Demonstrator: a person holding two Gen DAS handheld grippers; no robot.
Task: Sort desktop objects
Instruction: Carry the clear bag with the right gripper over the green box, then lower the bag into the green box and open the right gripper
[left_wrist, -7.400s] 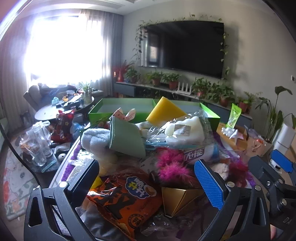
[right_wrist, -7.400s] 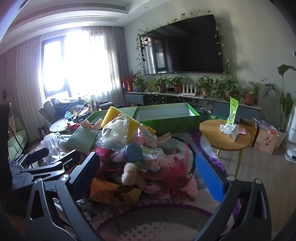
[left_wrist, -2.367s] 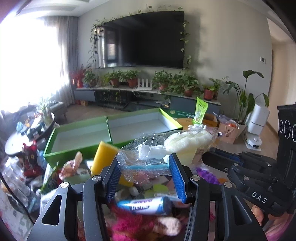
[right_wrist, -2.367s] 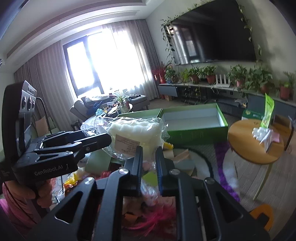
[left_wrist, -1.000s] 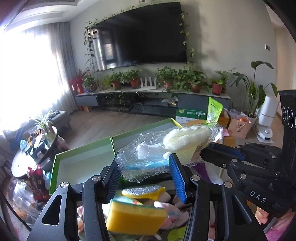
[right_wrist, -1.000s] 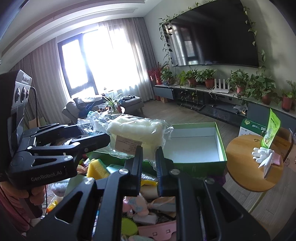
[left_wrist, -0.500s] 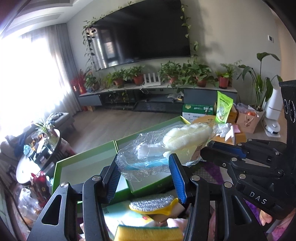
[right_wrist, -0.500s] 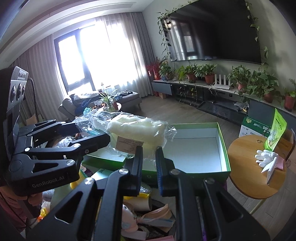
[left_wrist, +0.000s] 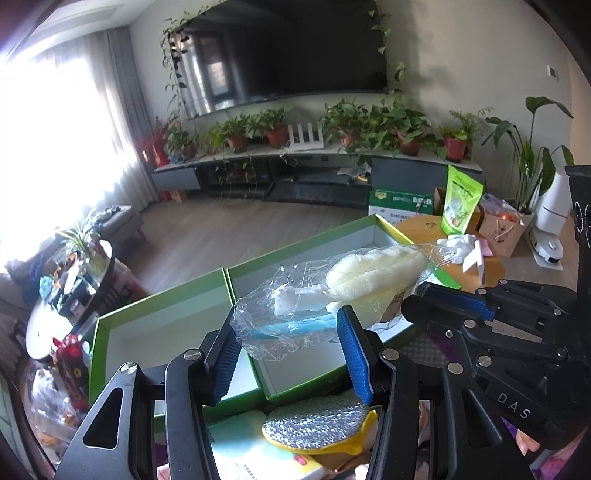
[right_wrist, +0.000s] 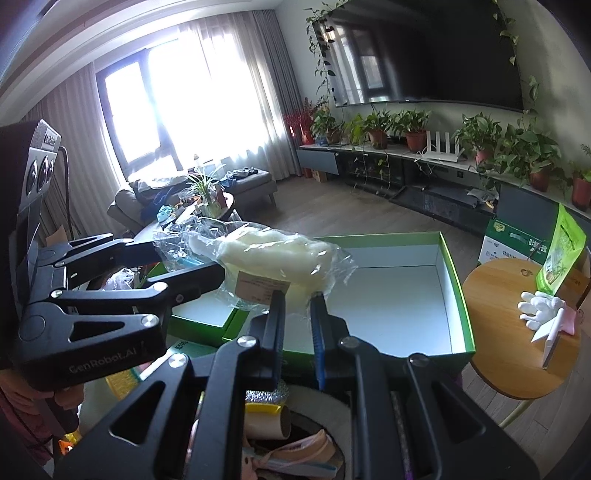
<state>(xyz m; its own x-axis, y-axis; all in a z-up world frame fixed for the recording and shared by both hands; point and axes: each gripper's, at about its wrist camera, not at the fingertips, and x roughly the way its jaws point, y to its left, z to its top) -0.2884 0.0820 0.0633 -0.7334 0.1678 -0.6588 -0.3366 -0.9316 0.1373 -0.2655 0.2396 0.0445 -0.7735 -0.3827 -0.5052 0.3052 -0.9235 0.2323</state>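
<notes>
A clear plastic bag (left_wrist: 295, 325) holding a pale yellow fluffy pad (left_wrist: 376, 269) and a white and blue part hangs in the air between both grippers. My left gripper (left_wrist: 288, 328) is shut on the bag's clear, blue-tinted end. My right gripper (right_wrist: 297, 306) is shut on the yellow end of the bag (right_wrist: 273, 258), near its paper label. The bag hangs above two open green boxes with white insides: the left box (left_wrist: 159, 295) and the right box (left_wrist: 306, 254). Each gripper shows in the other's view: the right gripper (left_wrist: 417, 301) and the left gripper (right_wrist: 184, 258).
A silver and yellow scouring pad (left_wrist: 317, 424) and other loose items lie under the grippers, in front of the boxes. A round wooden table (right_wrist: 509, 350) with a white glove and a green pouch (right_wrist: 561, 251) stands at the right. A cluttered side table (left_wrist: 70, 280) stands at the left.
Both grippers have carried the bag forward and a little down, from above the pile to above the green boxes. The yellow sponge has dropped out of the left view. Both grips are unchanged.
</notes>
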